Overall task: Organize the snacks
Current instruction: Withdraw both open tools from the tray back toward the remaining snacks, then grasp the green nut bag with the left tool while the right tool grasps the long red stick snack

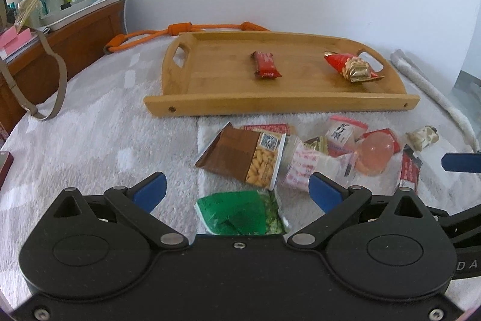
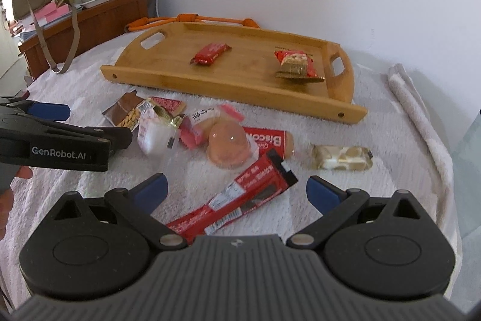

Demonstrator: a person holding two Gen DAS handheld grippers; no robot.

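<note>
Left wrist view first: my left gripper [image 1: 237, 191] hangs with its jaws wide apart and empty over a green packet [image 1: 240, 215] lying flat on the white towel [image 1: 180, 170]. I judge that packet light, soft and crinkly; I would pinch across its short width, gently, since the film may slip. Just beyond it lies a brown peanut bag [image 1: 243, 155], then a jumbled pile with a pink jelly cup [image 1: 374, 154], rounder, slicker and harder to hold.

Right wrist view shows what the left cannot: a long red bar [image 2: 240, 203] lying diagonally between the spread, empty jaws of my right gripper [image 2: 236, 190]. It looks stiff enough to take at mid-length. A nougat piece [image 2: 341, 160] sits apart from the pile, off to the right.

Farthest, the wooden tray [image 1: 270, 104] holds two snacks well apart: a small red wafer [image 1: 266, 65] and a red-and-gold packet [image 1: 350, 66]. Only the left view shows the green packet.
</note>
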